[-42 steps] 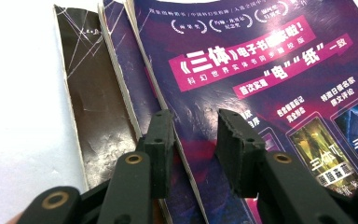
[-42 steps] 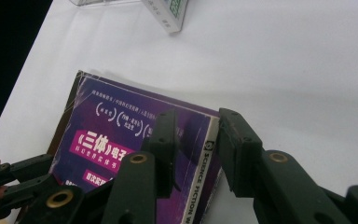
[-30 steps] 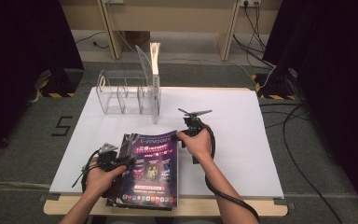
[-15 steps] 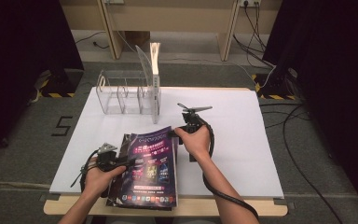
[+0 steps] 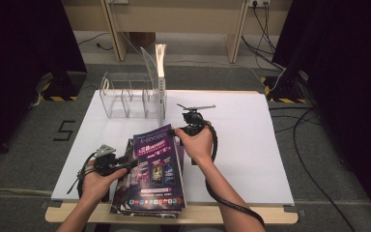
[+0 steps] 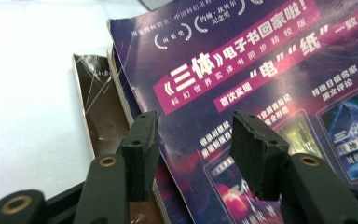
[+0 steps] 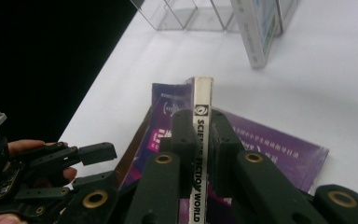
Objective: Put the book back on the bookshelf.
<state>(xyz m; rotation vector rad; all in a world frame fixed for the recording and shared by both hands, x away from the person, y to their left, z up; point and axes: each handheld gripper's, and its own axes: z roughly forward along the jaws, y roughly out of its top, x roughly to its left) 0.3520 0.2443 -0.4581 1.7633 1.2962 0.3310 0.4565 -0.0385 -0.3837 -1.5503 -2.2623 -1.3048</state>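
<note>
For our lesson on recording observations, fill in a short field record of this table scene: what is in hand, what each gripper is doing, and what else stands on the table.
Work in hand: top magazine being lifted by its spine off a stack of magazines
Right gripper: jaws shut on the top magazine's white spine
Left gripper: jaws open, over the magazine's left edge
Clear rack: at the table's far left, a book standing upright at its right end
Table: white top, bare on the right

The right tongs [image 7: 200,128] pinch a magazine's white spine [image 7: 202,140], apparently lifted off the purple stack [image 7: 270,144]
</note>
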